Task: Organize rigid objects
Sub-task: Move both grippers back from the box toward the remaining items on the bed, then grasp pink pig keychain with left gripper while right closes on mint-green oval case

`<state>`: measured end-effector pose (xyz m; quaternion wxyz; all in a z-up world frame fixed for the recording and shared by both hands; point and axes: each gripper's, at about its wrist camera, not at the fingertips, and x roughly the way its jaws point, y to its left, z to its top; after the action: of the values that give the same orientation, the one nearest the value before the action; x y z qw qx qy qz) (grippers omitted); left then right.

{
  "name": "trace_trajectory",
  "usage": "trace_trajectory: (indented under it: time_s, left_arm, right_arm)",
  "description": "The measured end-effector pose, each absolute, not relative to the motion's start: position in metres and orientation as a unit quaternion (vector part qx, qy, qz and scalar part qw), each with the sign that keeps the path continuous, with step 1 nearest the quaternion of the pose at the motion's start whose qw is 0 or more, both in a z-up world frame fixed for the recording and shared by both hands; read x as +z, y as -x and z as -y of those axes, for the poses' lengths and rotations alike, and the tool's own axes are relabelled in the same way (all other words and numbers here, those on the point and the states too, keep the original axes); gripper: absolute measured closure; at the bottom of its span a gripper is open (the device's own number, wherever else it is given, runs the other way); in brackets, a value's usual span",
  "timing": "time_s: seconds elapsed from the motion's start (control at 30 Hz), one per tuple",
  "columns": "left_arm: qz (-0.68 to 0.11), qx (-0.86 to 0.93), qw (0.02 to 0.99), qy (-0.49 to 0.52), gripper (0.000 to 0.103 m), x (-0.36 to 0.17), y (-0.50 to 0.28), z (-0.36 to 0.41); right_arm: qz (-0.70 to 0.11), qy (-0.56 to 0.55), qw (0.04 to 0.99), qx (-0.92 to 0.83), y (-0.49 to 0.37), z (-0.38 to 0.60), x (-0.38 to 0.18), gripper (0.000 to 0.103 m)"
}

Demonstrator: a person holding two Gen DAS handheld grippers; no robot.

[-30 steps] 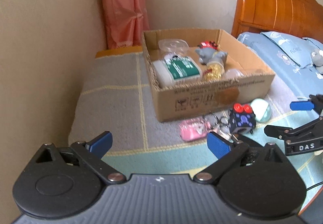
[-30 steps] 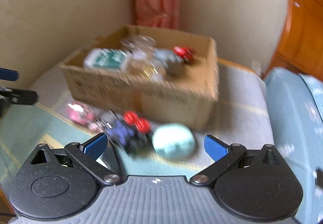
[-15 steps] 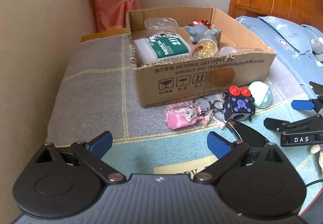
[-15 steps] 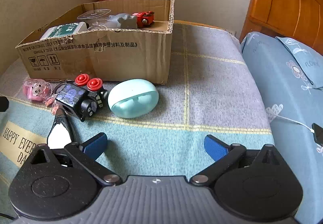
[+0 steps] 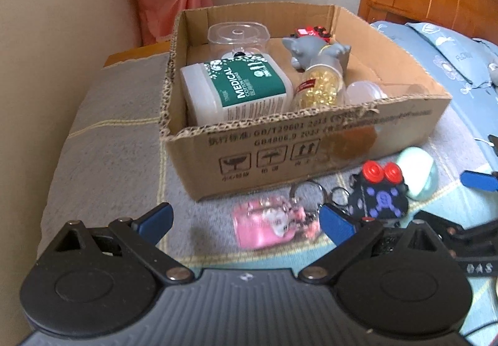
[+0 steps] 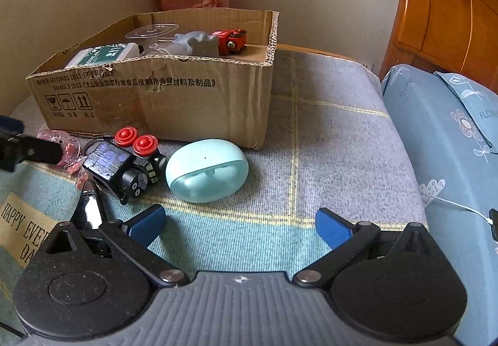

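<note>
Left gripper point(image 5: 246, 221) over pink keychain point(image 5: 270, 226) (blurred), jaws apart.

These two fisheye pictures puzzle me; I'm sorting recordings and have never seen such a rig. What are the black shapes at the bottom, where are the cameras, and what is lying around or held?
The black shapes are two handheld grippers; a person holds one in each hand, with a camera on each looking along its blue-tipped fingers. One picture comes from the left gripper, the other from the right gripper. Both are open and hold nothing. On the blanket stands a cardboard box already holding a cotton-swab tub and toys. In front of it lie a pink keychain, a black fidget cube and a mint case.
</note>
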<state>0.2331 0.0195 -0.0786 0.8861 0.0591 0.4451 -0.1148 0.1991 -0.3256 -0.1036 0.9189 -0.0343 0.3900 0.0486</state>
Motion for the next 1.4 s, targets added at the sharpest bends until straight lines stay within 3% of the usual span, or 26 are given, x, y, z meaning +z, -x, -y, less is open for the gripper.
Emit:
trace_trajectory:
  time_s: [0.33, 0.8, 1.1, 1.4]
  left_arm:
    - [-0.472, -0.063, 0.875, -0.086, 0.003, -0.086, -0.239, -0.021]
    - [-0.443, -0.015, 0.890, -0.107, 0.003, -0.032, -0.186, -0.037]
    - [-0.435, -0.066, 0.898, -0.017, 0.003, -0.077, -0.183, -0.028]
    - [-0.380, -0.063, 0.921, -0.064, 0.011, -0.095, -0.192, -0.020]
  right_arm:
    - [-0.381, 0.036, 0.923, 0.053, -0.198, 0.325, -0.105, 0.000]
    - [-0.370, 0.043, 0.925, 0.075, -0.194, 0.331, -0.106, 0.000]
    - [-0.366, 0.050, 0.924, 0.096, -0.188, 0.336, -0.106, 0.000]
    - [-0.359, 0.057, 0.925, 0.113, -0.185, 0.341, -0.106, 0.000]
